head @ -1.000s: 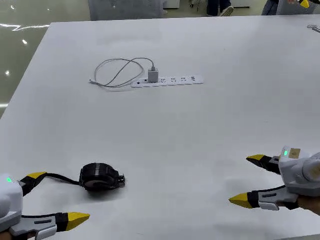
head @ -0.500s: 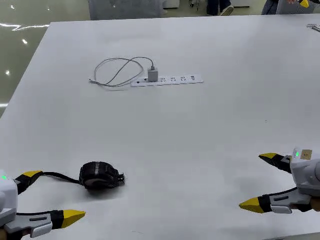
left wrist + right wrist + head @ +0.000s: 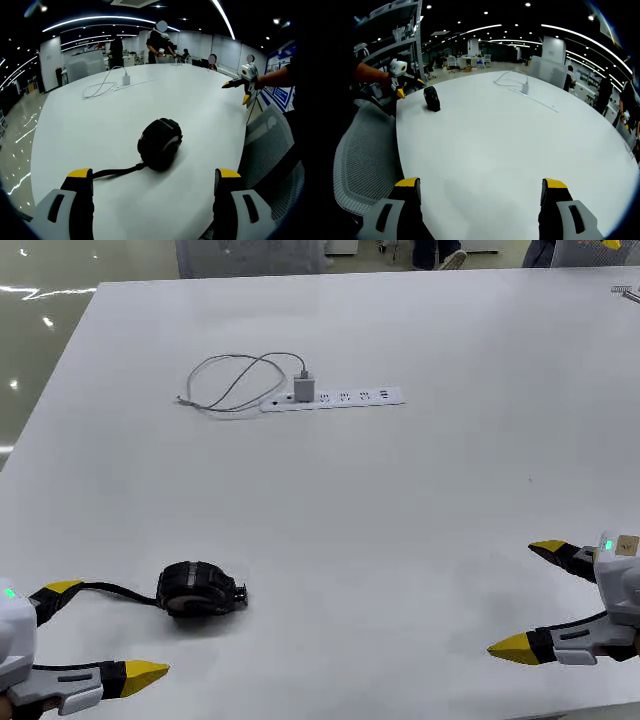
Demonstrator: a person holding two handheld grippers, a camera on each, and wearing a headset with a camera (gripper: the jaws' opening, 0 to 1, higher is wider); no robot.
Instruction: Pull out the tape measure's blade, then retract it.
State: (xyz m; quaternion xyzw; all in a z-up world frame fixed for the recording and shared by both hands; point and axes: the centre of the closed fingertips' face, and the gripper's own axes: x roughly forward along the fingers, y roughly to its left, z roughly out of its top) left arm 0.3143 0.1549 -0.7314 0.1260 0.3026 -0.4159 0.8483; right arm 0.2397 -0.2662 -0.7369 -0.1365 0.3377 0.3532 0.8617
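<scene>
Nearest the viewer, the left hand-held gripper (image 3: 105,630) and the right hand-held gripper (image 3: 528,596) were held well apart at the near edge of the white surface (image 3: 420,490), each with its yellow-tipped jaws spread wide and nothing between them. The tape measure (image 3: 197,590), a black round case with its blade wound in, lay on the surface just ahead of the left hand-held gripper. Its black strap (image 3: 110,590) ran to the tip of one jaw, though contact there could not be made out. Farther off lay a white power strip (image 3: 335,398) with a charger (image 3: 304,392) plugged in and a looped cable (image 3: 235,385). The gripper views added a mesh chair (image 3: 270,145) beside the surface, shelving (image 3: 395,25), and distant people (image 3: 160,42), too small to describe.
</scene>
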